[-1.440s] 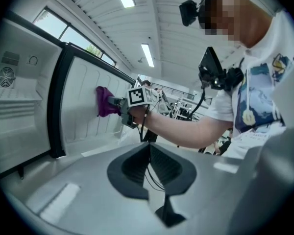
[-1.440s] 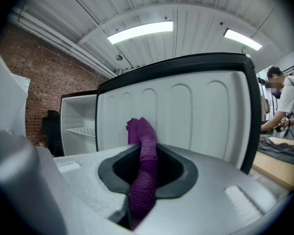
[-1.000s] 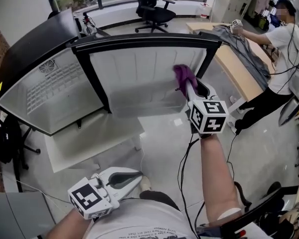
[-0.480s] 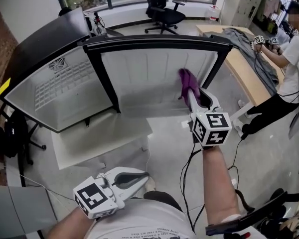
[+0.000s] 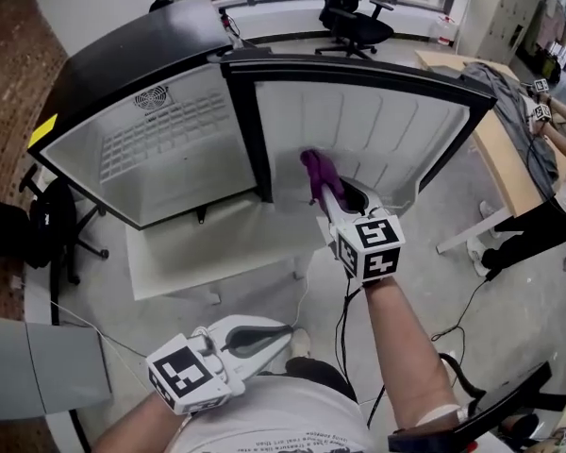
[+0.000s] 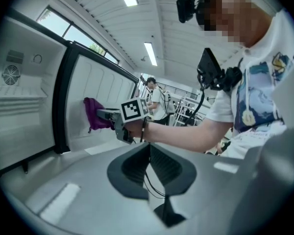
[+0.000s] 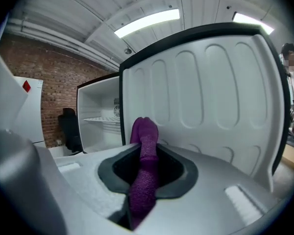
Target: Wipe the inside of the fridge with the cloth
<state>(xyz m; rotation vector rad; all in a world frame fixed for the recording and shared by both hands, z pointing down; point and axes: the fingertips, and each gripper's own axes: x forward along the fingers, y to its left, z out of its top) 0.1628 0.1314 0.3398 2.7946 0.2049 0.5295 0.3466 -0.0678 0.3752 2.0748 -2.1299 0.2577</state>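
Purple knitted cloth is at the open black-cased white fridge, so wiping looks under way rather than done. Head view: the cloth sits low on the ribbed white door liner, near the hinge side and just beside the black frame post; whether it presses on the plastic cannot be told from here. No streak or damp patch marks off wiped ground. The white compartment with its wire shelf lies well apart from the cloth, so I judge most of the inside is left to do. The right gripper is reached forward on a bare, nearly straight forearm, its marker cube turned up. The left gripper hangs low, close against the body, pointing to the person's right and well apart from the fridge. Left gripper view: its tongs are pressed together with nothing between them. Beyond them the right gripper holds the cloth up against the door liner, arm level. Right gripper view: these tongs pinch the cloth, which runs up through the gap between them and bunches past the tips. The liner's ribs fill the background close behind the cloth. The shelf shows farther off to the left, past the door edge.
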